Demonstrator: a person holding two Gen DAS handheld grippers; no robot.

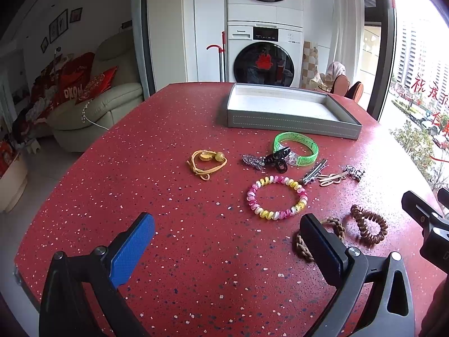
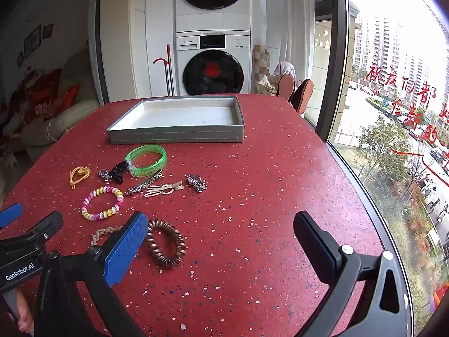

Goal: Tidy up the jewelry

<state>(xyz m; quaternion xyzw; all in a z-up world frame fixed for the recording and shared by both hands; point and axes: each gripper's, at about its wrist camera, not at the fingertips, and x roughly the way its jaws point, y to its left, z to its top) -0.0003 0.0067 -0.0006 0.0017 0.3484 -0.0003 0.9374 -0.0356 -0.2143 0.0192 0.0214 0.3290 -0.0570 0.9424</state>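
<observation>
We hold left gripper (image 1: 227, 230) and right gripper (image 2: 221, 233) spread wide, grasping nothing | jewelry lies scattered on the red table (image 2: 266, 168), brown coil tie (image 2: 165, 243) nearest | grey tray (image 2: 179, 125) sits beyond, likely awaiting pieces.

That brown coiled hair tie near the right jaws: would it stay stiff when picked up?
Probably not: the brown coiled hair tie looks like springy spiral cord, so it may stretch or sag. It lies flat on the table, so rolling seems unlikely.
</observation>
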